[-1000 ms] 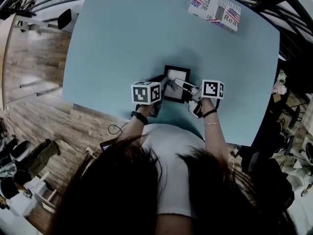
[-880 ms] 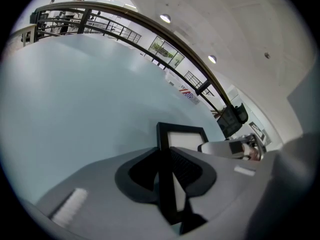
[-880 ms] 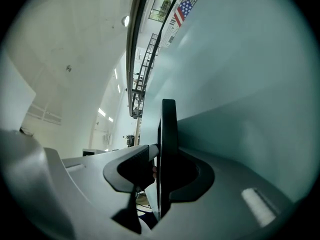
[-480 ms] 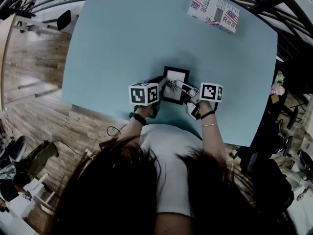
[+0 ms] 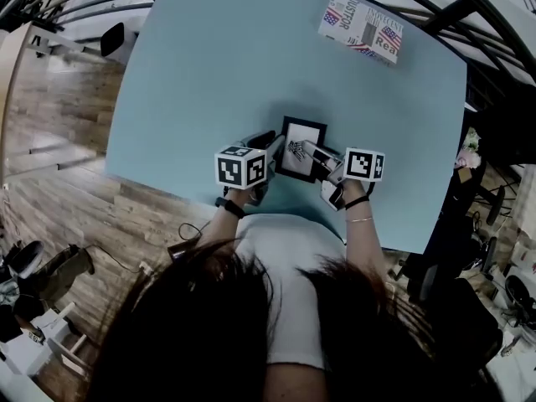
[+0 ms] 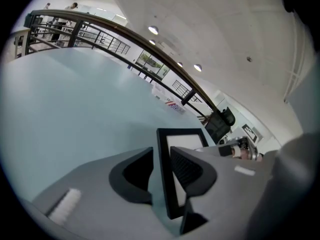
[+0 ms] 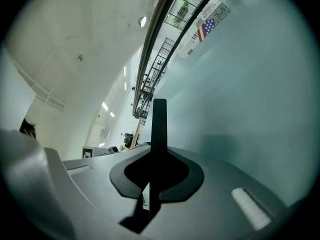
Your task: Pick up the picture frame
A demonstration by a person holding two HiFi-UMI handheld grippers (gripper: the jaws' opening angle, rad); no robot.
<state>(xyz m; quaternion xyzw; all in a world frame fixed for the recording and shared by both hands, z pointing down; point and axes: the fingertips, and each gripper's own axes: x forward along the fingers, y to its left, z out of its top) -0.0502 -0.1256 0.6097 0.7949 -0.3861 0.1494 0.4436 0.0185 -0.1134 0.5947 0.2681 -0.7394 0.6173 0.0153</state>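
— Off to the left, past the pale blue table (image 5: 193, 65), it's just wooden floor (image 5: 59, 182), right? So where's the picture frame (image 5: 302, 145) at?

— Yep. Frame's over the near middle of the table, close to the person's edge. It has a black border and a white mat with a little dark drawing inside, and it's caught between both grippers. Left gripper (image 5: 270, 146), the one with the marker cube (image 5: 241, 167), comes in from the near left. Its jaws are closed onto the frame's left border, one jaw outside the border and one over the white mat.

— And the other side?

— Right gripper (image 5: 310, 150) comes in from the near right. Its jaws have just been closing and now they're pinched tight on the frame's right border. From that gripper's own view you see the frame edge-on, sticking straight out of the jaws. Can't tell whether the frame is clear of the tabletop or not.

— Anything further right?

— A flag-printed pack (image 5: 362, 25) lying flat at the far right corner, well apart from the frame and both grippers.
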